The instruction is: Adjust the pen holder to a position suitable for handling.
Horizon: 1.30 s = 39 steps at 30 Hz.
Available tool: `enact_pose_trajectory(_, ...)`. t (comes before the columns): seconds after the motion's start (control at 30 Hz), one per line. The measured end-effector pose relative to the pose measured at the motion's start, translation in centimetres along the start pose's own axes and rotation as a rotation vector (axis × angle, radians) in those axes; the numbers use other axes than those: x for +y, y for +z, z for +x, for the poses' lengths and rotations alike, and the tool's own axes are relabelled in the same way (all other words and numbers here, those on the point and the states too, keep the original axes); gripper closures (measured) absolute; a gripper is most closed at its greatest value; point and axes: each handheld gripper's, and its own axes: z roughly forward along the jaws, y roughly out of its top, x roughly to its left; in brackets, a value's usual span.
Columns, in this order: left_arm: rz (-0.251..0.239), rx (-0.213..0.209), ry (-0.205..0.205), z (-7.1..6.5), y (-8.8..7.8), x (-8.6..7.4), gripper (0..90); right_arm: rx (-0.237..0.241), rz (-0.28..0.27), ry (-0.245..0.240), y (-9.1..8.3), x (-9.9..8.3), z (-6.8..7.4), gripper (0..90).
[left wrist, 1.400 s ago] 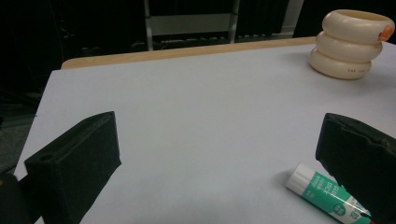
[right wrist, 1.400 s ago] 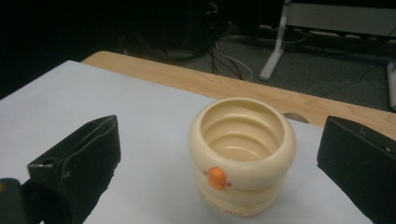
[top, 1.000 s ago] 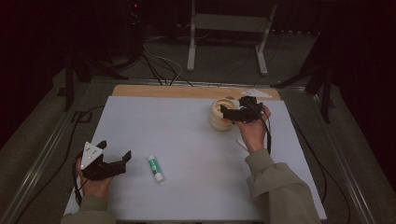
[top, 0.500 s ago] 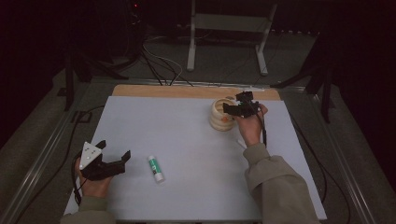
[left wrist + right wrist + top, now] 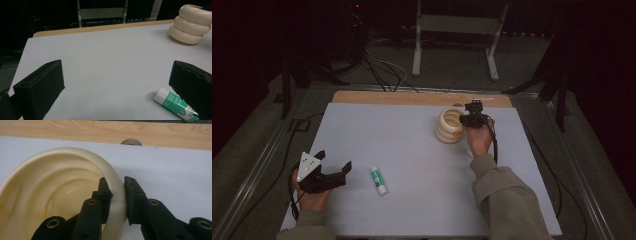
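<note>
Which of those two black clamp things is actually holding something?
The right hand-held gripper: it pinches the cream ribbed cup's rim. The left hand-held gripper gapes open beside the glue stick.

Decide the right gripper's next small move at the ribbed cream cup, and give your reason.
Probably a short, straight lift. The right gripper has just closed its jaws across the cream cup's rim, one inside and one outside, while the cup sits on the table.

On the worktop (image 5: 412,150), the ringed bowl (image 5: 448,126) stands near the far edge, right of the middle. The right tongs (image 5: 468,120) sit at its right rim, 1 jaw inside the wall and 1 outside. The glue stick (image 5: 379,180) lies near the front edge, left of the middle. The left tongs (image 5: 334,172) rest just left of it, by the front-left corner, well apart from the bowl.
</note>
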Motion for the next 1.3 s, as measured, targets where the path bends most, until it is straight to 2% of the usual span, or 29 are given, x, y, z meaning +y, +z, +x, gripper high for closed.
enact_pose_trajectory(0.1,0.001,0.000,0.000,0.0,0.0,0.0,0.4,0.006,-0.003,-0.010,-0.2,0.0,0.1,77.8)
enact_pose_trajectory(0.23,0.004,0.000,0.002,0.0,0.0,0.0,0.4,0.008,-0.012,-0.049,-0.7,0.1,0.6,77.8)
enact_pose_trajectory(0.47,0.004,0.001,0.002,0.0,0.0,0.0,0.4,0.039,-0.013,-0.097,-1.6,0.0,1.5,77.8)
enact_pose_trajectory(0.63,0.004,0.001,0.003,-0.1,0.0,0.0,0.4,0.062,-0.013,-0.144,-2.2,-0.2,2.6,77.8)
enact_pose_trajectory(1.03,0.004,0.001,0.004,-0.1,0.0,0.0,0.4,0.124,-0.017,-0.213,-3.8,-0.6,5.3,77.7)
enact_pose_trajectory(1.3,0.004,0.000,0.004,-0.1,0.0,0.0,0.4,0.162,-0.003,-0.250,-4.1,-1.2,6.7,77.6)
